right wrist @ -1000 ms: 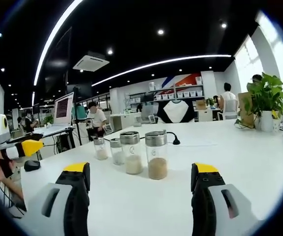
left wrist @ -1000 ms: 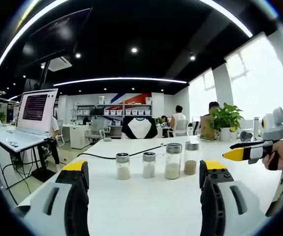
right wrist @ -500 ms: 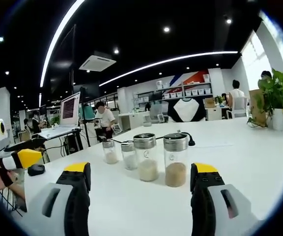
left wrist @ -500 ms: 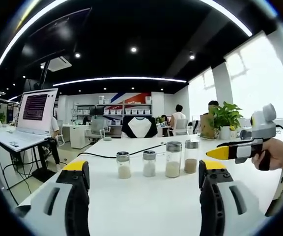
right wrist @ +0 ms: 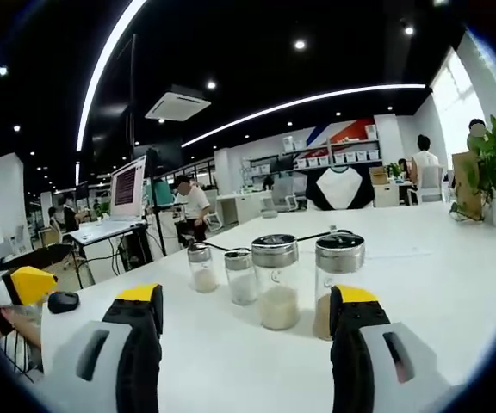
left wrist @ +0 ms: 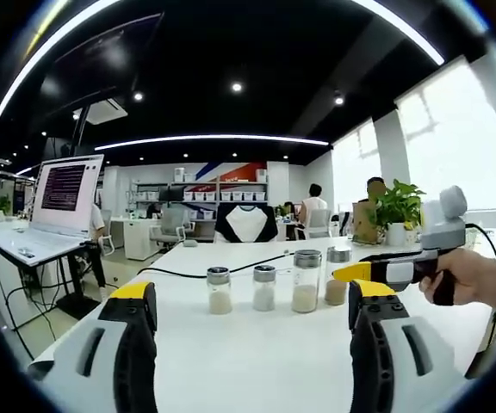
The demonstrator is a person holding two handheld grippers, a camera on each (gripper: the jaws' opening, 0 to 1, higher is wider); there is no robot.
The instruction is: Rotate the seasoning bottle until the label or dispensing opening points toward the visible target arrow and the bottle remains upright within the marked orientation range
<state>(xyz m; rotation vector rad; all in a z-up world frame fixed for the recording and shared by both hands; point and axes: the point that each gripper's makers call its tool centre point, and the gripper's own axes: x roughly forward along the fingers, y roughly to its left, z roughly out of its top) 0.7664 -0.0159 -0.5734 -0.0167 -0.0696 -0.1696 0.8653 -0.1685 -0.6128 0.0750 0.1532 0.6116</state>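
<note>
An open office with dark ceiling and strip lights, and a long white table [left wrist: 257, 344] carrying four glass seasoning bottles in a row near its middle, well in from every edge. No target arrow or marked range can be made out on the tabletop.

The right gripper [right wrist: 244, 335] is spread wide and holds nothing, with the rightmost bottle [right wrist: 337, 280], brown-filled, just at its right jaw. The left gripper [left wrist: 252, 331] is likewise wide open and empty, hanging back from the row.

To do this well, I'd centre the end bottle between the right jaws before closing, grip the glass body low rather than the metal cap, and twist about the bottle's own axis so it stays upright and clear of the white-filled bottle [right wrist: 275, 284] beside it.

The left gripper view shows the right gripper's yellow tip crossing in front of that end bottle [left wrist: 337, 277], and a black cable [left wrist: 179, 274] behind the row. The right gripper view gives the bottles close, and a computer mouse [right wrist: 62, 301] near the table's left edge.
</note>
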